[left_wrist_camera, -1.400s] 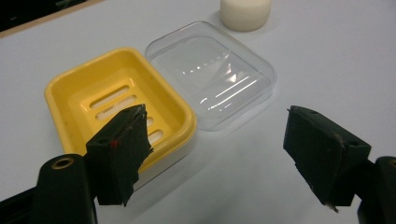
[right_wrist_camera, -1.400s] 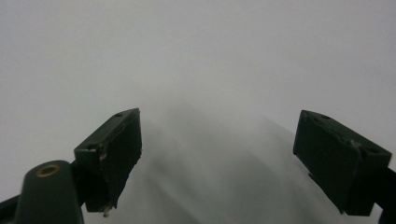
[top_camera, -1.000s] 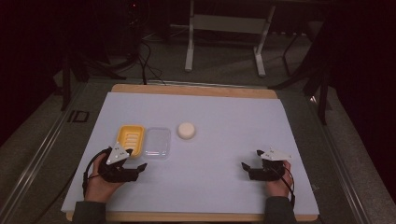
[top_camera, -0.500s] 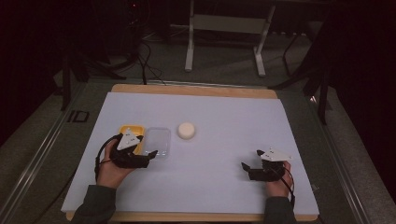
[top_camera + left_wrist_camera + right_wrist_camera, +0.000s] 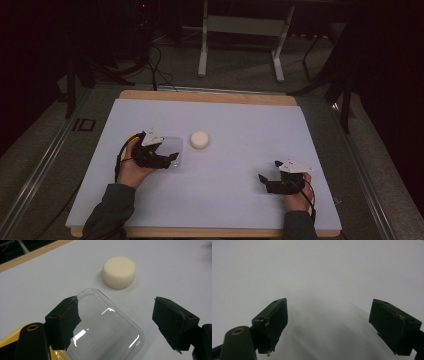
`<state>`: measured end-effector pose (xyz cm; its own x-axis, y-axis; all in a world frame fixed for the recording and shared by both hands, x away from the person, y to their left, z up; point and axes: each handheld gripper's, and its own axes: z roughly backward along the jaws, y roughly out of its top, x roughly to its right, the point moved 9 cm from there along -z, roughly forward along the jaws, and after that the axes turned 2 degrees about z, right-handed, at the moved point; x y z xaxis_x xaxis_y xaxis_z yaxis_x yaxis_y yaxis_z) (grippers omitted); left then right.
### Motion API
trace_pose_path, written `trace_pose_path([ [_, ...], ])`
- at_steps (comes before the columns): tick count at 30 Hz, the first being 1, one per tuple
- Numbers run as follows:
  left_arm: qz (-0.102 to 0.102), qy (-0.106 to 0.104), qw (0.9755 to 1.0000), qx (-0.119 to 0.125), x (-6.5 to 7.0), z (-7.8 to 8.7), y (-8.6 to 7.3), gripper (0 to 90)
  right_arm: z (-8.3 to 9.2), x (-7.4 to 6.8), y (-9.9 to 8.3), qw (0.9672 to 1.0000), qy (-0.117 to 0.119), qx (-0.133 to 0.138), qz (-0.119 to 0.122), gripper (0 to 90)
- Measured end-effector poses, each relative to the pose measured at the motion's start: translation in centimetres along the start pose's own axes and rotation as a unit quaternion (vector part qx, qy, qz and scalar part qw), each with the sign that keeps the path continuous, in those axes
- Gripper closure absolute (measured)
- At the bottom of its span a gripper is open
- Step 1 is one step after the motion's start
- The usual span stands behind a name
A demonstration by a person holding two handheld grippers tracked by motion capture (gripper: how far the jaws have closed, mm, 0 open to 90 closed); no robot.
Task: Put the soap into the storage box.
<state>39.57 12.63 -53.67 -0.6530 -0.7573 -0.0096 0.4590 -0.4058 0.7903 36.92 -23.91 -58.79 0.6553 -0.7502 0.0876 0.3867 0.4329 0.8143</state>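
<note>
The clear plastic rounded-rectangular lid [image 5: 105, 327] lay flat on the white table [image 5: 240, 200], dome upward, directly beneath my left gripper [image 5: 113, 322]. Its fingers [image 5: 63, 320] stood wide, one over the lid's near edge, the other past its rim at about 3 o'clock, touching nothing yet; I judged I had spread them so to straddle the lid for a grasp. A yellow plastic container [image 5: 10, 342] sat against the lid at its 8 o'clock, and a cream-coloured round foam puck [image 5: 119, 272] rested apart at the lid's 1 o'clock. My right gripper [image 5: 272, 181] waited well off at 3 o'clock, fingers [image 5: 270, 322] wide and empty over bare table, likely kept clear of the work.
</note>
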Motion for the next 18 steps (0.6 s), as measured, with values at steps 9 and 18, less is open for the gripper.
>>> trace_pose_path([
  [9, -0.006, -0.011, 0.9999, -0.005, 0.2, -2.3, 1.0, 19.0, 0.0, 0.0, 0.0, 1.0, -0.001, 0.0, 0.004, 15.4],
  [18, 0.001, -0.029, 0.9996, 0.004, 0.8, -4.8, 2.9, 19.0, 0.0, 0.0, 0.0, 1.0, 0.0, 0.0, 0.005, 15.4],
])
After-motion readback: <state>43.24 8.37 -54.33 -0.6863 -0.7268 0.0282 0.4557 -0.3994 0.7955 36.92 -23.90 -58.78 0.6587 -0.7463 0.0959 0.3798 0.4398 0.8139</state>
